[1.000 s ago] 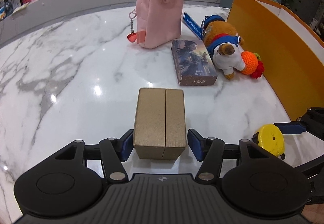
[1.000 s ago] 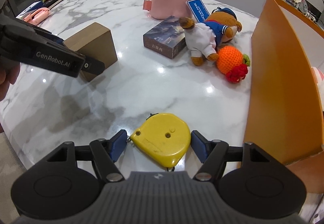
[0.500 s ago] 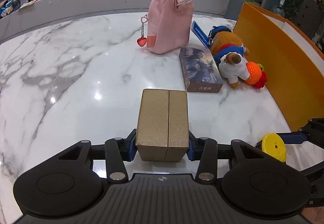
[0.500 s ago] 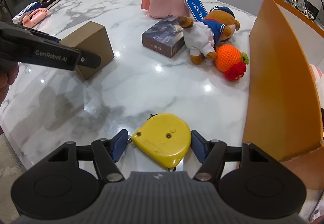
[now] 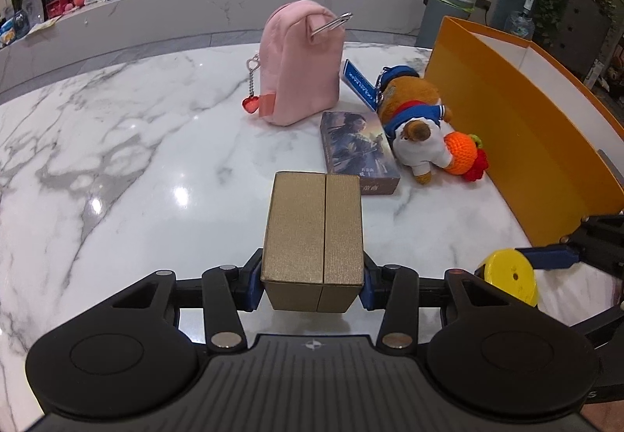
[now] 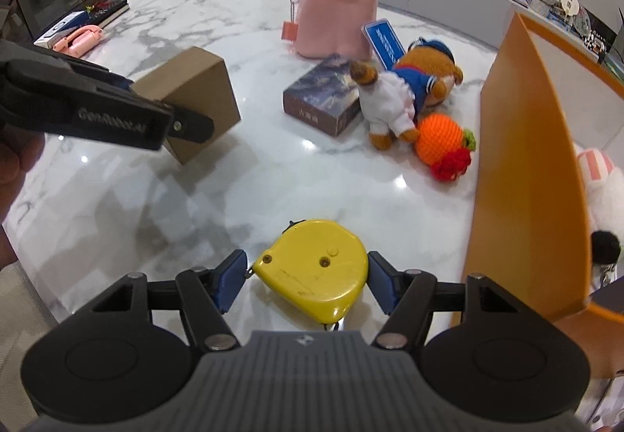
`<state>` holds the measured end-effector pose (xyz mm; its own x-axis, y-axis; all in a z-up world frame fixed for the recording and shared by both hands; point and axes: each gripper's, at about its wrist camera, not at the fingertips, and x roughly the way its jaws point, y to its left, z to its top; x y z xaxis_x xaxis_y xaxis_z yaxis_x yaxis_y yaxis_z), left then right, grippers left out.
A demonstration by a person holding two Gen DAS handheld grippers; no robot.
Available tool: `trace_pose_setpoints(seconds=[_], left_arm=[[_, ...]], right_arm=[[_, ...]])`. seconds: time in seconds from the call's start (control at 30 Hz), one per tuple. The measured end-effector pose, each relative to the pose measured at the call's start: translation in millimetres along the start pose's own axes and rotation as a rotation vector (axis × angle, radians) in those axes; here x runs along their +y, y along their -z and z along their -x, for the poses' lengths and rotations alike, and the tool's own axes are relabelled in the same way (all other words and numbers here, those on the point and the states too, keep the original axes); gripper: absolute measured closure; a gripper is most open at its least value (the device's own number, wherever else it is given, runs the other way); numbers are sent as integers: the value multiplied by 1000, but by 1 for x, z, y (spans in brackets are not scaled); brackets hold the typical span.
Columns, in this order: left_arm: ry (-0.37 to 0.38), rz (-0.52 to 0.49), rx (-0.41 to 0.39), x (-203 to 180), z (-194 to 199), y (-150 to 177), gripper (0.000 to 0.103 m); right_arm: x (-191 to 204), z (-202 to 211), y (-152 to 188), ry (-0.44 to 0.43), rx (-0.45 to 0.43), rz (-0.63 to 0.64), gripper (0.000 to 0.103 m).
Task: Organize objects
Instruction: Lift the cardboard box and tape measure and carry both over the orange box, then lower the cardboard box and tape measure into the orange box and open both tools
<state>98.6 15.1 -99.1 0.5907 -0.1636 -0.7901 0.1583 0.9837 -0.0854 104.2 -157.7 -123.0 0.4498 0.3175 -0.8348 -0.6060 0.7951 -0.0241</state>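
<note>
1. Two grippers over a marble table [image 5: 117,143].
2. Left gripper [image 5: 312,285]: clamped on a gold box [image 5: 314,233], lifted clear of the table.
3. Right gripper [image 6: 306,281]: jaws touching a yellow tape measure [image 6: 314,276] on both sides, at the near edge.
4. Table's middle: pink backpack [image 5: 302,61], book [image 5: 357,147], plush bear [image 5: 417,120], orange crochet toy [image 5: 462,155].
5. Right edge: orange bin [image 5: 518,131].

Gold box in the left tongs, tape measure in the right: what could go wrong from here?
1. The left tongs pinch only the near end of the gold box, so it may pivot or slip.
2. The yellow tape measure is rounded and the right tongs barely touch it; it could squirt out.
3. Either load could clip the orange bin wall.
</note>
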Motion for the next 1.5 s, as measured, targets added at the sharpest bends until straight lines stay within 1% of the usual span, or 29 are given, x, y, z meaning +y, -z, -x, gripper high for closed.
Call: trace_pose_setpoints(seconds=[0.17, 0.3, 0.43, 0.57, 0.73, 0.87, 1.1, 1.23, 1.4, 1.43, 1.5], left_arm=[[7, 13, 4, 2, 1, -2, 51], [2, 10, 1, -1, 5, -6, 51], [10, 4, -9, -8, 12, -16, 51], [18, 0, -30, -22, 19, -32, 52], [43, -32, -66, -53, 32, -55, 51], [73, -70, -97, -81, 44, -75, 52], [109, -140, -128, -134, 48, -103, 51], [139, -176, -128, -166, 40, -109, 52], [178, -205, -119, -202, 27, -113, 52], [172, -222, -117, -209, 25, -113, 52], [193, -252, -106, -219, 19, -112, 52]], right_arm=[[0, 15, -9, 4, -20, 23, 35], [-7, 29, -20, 1, -47, 11, 35], [-13, 45, -32, 5, -67, 36, 35], [-30, 64, -47, 20, -102, 27, 35], [-60, 93, -62, 62, -143, 16, 35], [-89, 109, -67, 100, -151, -5, 35], [-134, 133, -66, 151, -169, -57, 35], [-154, 138, -58, 179, -158, -67, 35], [-177, 137, -49, 192, -148, -99, 35], [-182, 135, -46, 196, -143, -104, 35], [-193, 131, -37, 204, -133, -123, 35]])
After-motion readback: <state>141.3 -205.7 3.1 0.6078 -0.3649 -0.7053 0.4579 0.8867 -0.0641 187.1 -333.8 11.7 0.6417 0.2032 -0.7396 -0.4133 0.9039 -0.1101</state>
